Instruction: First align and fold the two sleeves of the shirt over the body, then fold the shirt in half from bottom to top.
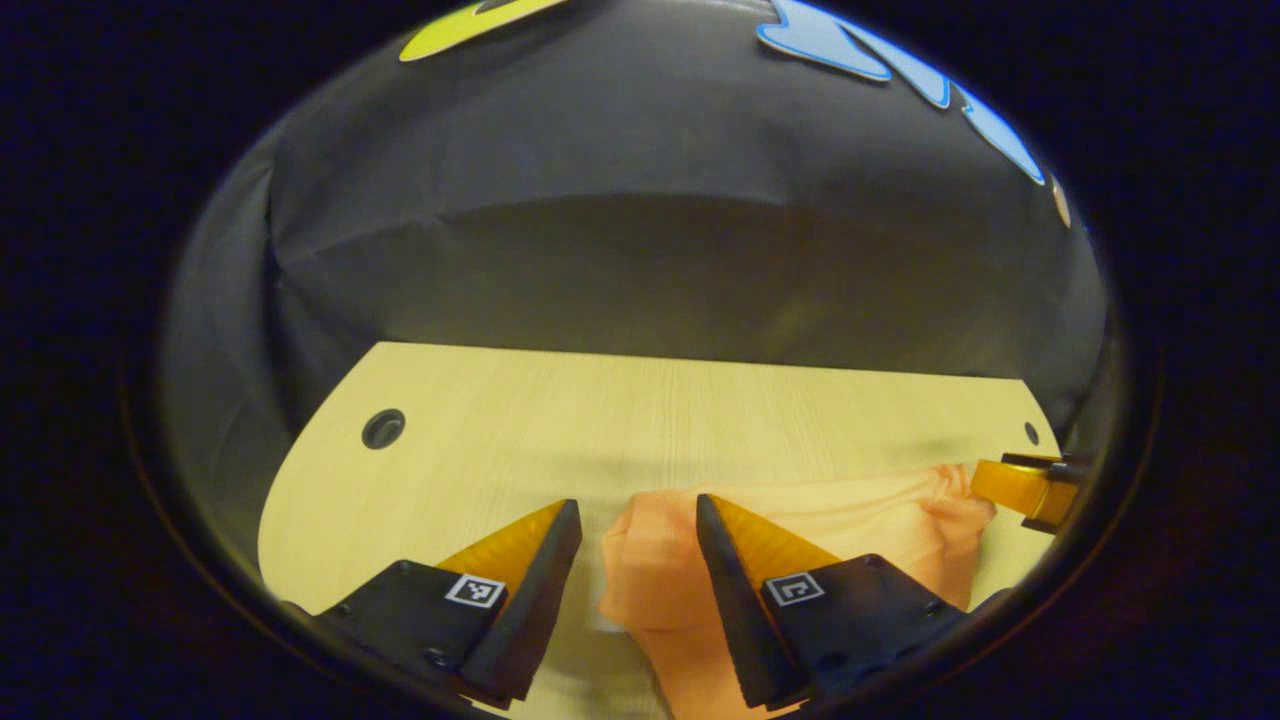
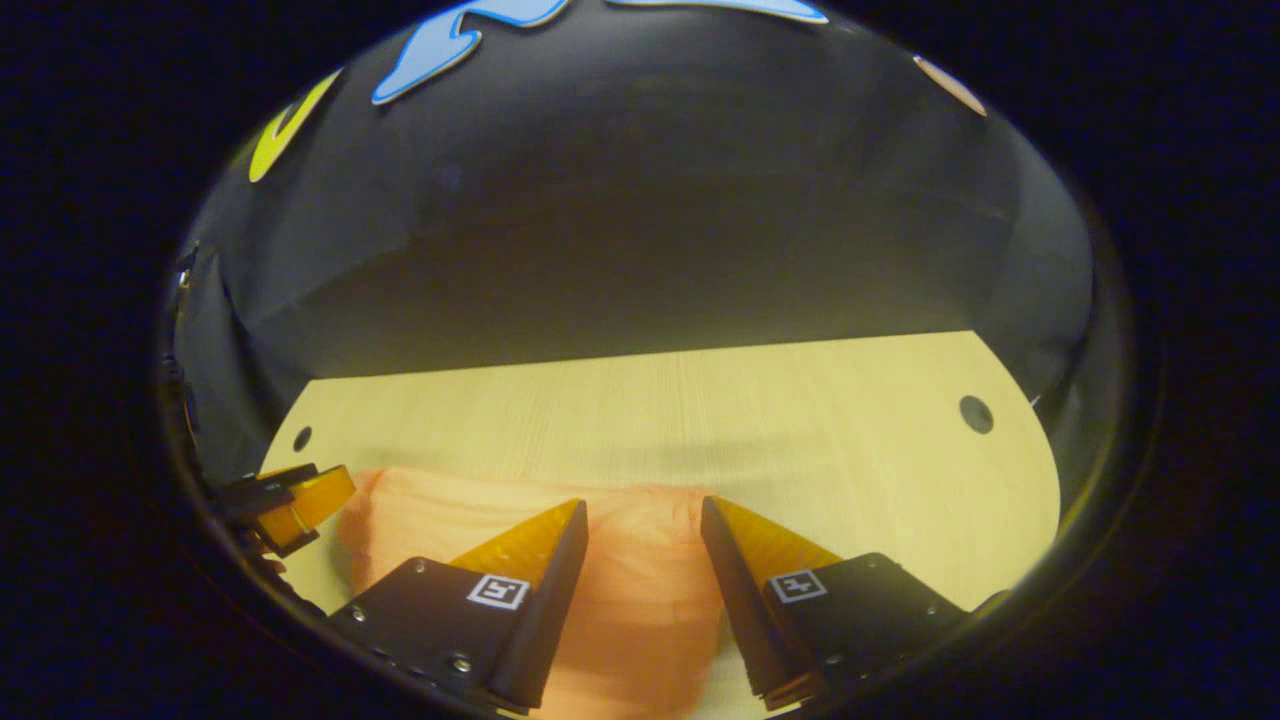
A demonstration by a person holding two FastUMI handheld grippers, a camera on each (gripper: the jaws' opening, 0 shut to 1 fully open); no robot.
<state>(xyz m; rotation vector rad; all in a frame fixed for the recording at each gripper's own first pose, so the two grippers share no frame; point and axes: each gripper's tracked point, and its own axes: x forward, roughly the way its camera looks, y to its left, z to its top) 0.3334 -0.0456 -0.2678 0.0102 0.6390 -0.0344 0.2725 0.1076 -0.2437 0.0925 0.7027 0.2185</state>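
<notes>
Left gripper view shows the orange shirt [image 1: 880,525] bunched on the wooden table [image 1: 480,440], near its front edge. The left gripper [image 1: 638,512] hovers above it, jaws wide, holding nothing. The right gripper [image 2: 642,512] does the same over the cloth.

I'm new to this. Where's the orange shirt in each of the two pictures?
Left gripper view: the shirt lies low and right of centre, under the left gripper.
Right gripper view: the shirt lies low and left of centre, under the right gripper.
Shared landmark: the table, whose far edge meets the wall.
</notes>
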